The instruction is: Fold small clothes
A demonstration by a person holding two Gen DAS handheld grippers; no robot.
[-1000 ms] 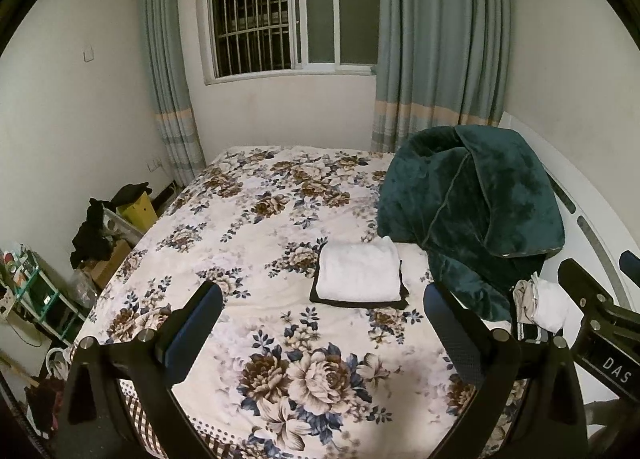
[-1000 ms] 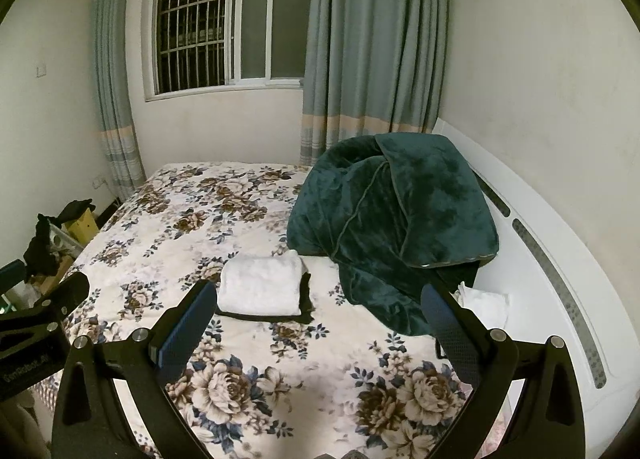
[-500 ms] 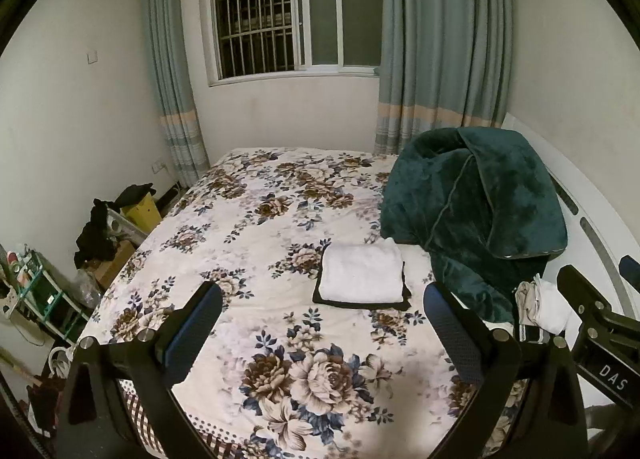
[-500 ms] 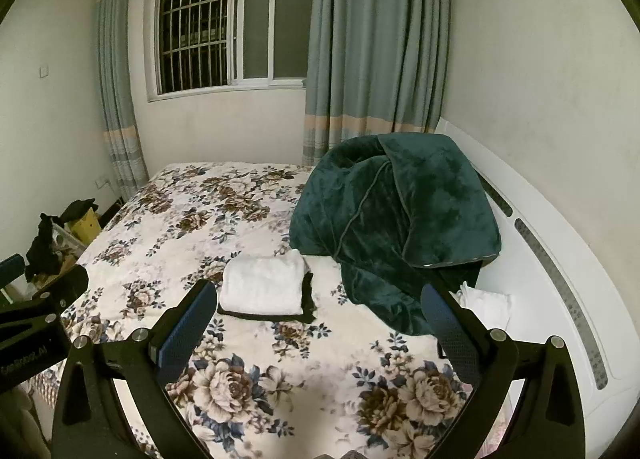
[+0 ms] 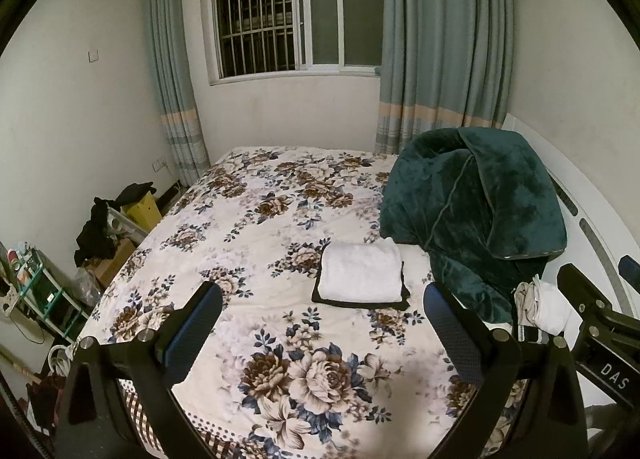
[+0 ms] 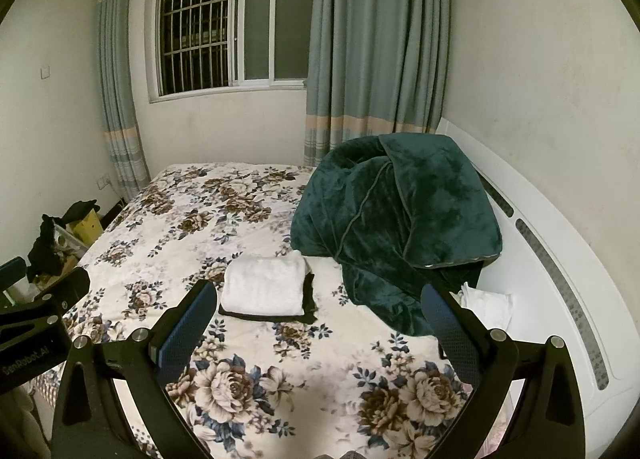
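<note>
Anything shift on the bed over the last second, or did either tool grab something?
Nothing was taken hold of or let go. Both views drifted only slightly. The left tool and right tool stay open and empty above the floral bedspread; the folded white garment still lies on the black one, beside the green blanket.

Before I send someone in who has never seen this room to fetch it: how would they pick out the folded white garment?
Start at the bed with the floral cover under the barred window. Near its middle, just left of the heaped dark green blanket, lies the folded white garment, resting on a flat black piece. It is a neat rectangle, unlike the crumpled pale clothes by the headboard.
</note>
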